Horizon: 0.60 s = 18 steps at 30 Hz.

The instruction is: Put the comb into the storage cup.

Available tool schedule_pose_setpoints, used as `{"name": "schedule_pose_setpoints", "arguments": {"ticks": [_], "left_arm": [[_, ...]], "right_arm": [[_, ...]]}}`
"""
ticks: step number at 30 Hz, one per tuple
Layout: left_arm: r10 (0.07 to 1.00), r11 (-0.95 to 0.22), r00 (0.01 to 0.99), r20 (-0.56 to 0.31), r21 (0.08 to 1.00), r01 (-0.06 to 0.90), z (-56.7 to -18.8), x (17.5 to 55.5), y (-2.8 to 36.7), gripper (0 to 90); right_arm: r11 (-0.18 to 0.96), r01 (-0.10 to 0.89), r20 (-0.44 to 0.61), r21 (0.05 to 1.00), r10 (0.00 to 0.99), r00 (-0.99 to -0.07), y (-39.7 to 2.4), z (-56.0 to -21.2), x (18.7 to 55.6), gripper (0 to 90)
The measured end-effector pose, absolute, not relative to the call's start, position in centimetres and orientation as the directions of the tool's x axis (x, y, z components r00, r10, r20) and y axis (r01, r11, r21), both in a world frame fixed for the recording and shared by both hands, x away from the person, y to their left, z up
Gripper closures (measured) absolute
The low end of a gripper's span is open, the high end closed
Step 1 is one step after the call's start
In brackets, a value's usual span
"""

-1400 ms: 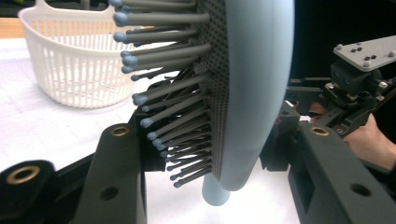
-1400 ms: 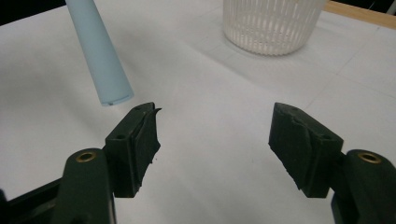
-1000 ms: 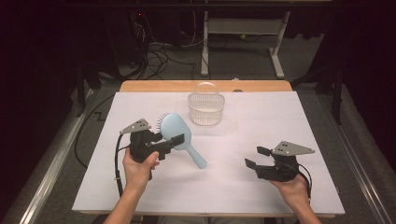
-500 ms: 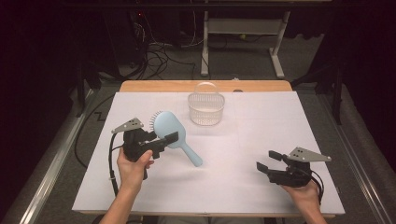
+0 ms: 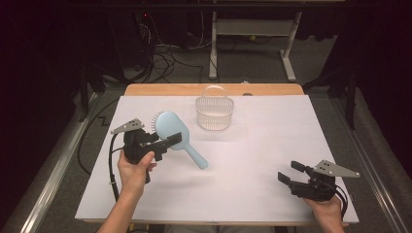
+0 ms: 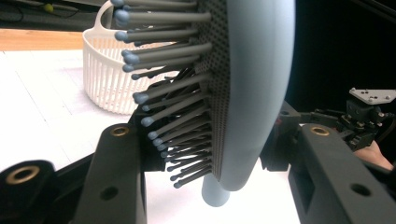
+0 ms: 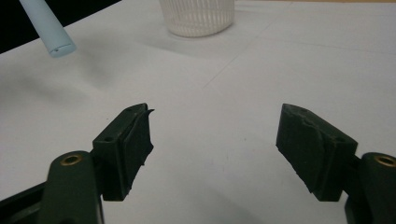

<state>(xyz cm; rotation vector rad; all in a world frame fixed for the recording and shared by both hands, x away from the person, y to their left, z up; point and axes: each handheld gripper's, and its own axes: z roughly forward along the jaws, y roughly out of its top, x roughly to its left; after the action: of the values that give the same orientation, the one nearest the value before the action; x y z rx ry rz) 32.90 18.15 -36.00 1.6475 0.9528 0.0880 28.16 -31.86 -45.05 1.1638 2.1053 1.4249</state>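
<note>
Leftward, left hand-held gripper (image 5: 171,141) clamping hairbrush (image 5: 172,130), right hand-held gripper (image 5: 291,172) apart near table edge (image 5: 218,219).

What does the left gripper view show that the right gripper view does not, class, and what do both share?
Left gripper view alone: the hairbrush head, clamped between the left hand-held gripper jaws, with bristles pointing sideways, and the right hand-held gripper farther off in a hand.

Right gripper view alone: that hand-held gripper's own jaws standing wide apart with nothing between them, above bare white table cover, and the free end of the brush handle.

Shared: the white basket, the white cover and the pale blue hairbrush.
</note>
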Motion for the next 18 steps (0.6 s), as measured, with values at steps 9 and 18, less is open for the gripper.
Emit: {"name": "schedule_pose_setpoints", "arguments": {"ticks": [9,18], "left_arm": [[0.623,0.019,0.657,-0.425,0.848,0.530,-35.5,33.5,18.3,53.3],[0.633,0.006,0.654,-0.414,0.848,0.530,-35.0,34.4,17.8,53.3]], "right_arm": [[0.126,0.417,0.169,0.900,0.782,-0.600,-32.1,-45.2,27.8,25.4],[0.122,0.413,0.163,0.903,0.791,-0.590,-32.2,-45.3,27.8,25.2]]}}
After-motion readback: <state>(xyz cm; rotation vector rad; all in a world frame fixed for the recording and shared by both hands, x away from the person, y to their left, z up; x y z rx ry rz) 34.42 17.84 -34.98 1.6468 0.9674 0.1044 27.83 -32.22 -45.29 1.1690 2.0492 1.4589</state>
